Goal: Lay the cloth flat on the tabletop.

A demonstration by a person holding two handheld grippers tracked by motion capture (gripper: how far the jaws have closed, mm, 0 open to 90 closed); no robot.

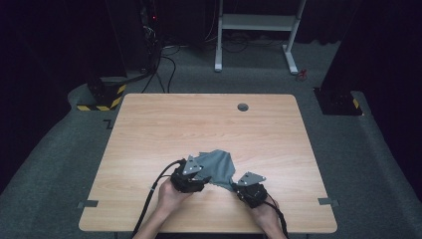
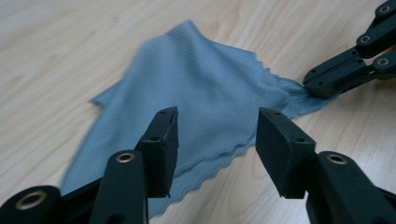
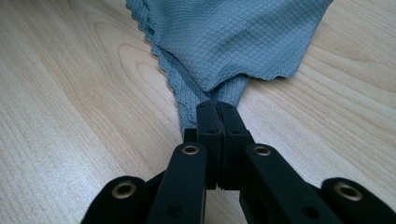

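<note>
On the near half of the pale wood-grain tabletop [image 1: 149,134] lies the grey, diamond-textured cloth with its zigzag-cut edges [image 1: 219,167], crumpled and partly folded over on itself, between my two hands. My left gripper [image 2: 217,140] sits at the cloth's left side, tipped low toward the wood. Its fingers [image 2: 163,140] are spread apart and released: in the left gripper view the two black pads stand well clear of each other, with the folded, scalloped edge of the cloth showing in the gap beyond them, and neither pad presses on the fabric. My left hand [image 1: 171,196] comes in from the near edge of the tabletop, and a black cable [image 1: 152,194] trails back from that gripper.

My right gripper [image 3: 218,109] is at the cloth's near right corner. Its fingers [image 3: 208,126] are clenched tight together, pinching a narrow bunched tip of the cloth; the fabric fans out wider from that pinch, away across the wood. From the left gripper view I can see those same closed fingers biting the far corner, which rests low against the tabletop. A grey three-cornered plate [image 1: 250,178] rides on top of the right gripper, and another [image 1: 193,166] on the left.
</note>
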